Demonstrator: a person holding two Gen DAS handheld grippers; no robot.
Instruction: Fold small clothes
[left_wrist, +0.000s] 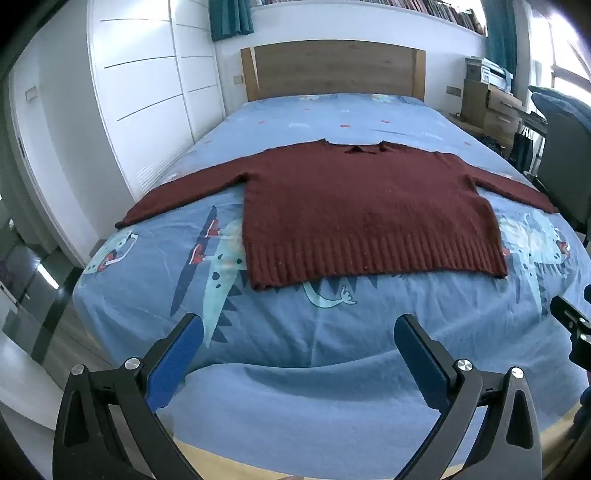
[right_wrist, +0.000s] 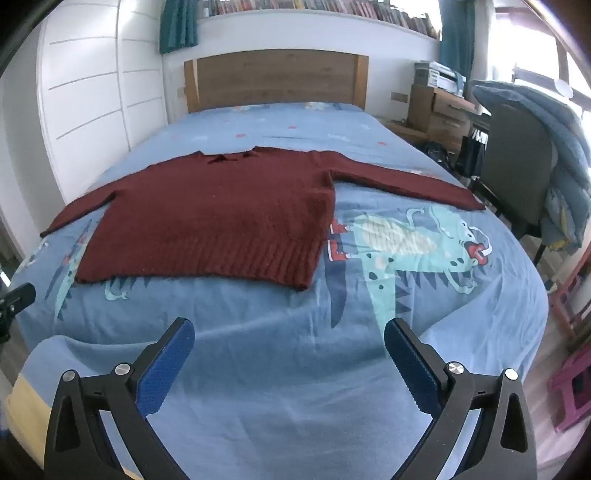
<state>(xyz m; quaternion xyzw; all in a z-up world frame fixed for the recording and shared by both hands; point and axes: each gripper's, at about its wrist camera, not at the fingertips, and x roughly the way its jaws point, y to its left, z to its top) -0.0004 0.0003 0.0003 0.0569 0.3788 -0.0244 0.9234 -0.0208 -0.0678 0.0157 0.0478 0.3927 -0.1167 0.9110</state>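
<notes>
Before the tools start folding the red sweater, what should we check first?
1. Sweater lies flat on the bed, sleeves spread out: ok.
2. Left tool open and empty: ok.
3. Right tool open and empty: ok.
4. Nothing lying on top of the sweater: ok.
5. Tools touching the sweater: not ok, both hang short of its ribbed hem.
6. Far end of the left sleeve smooth: cannot tell, it runs to the edge of the bed.
</notes>
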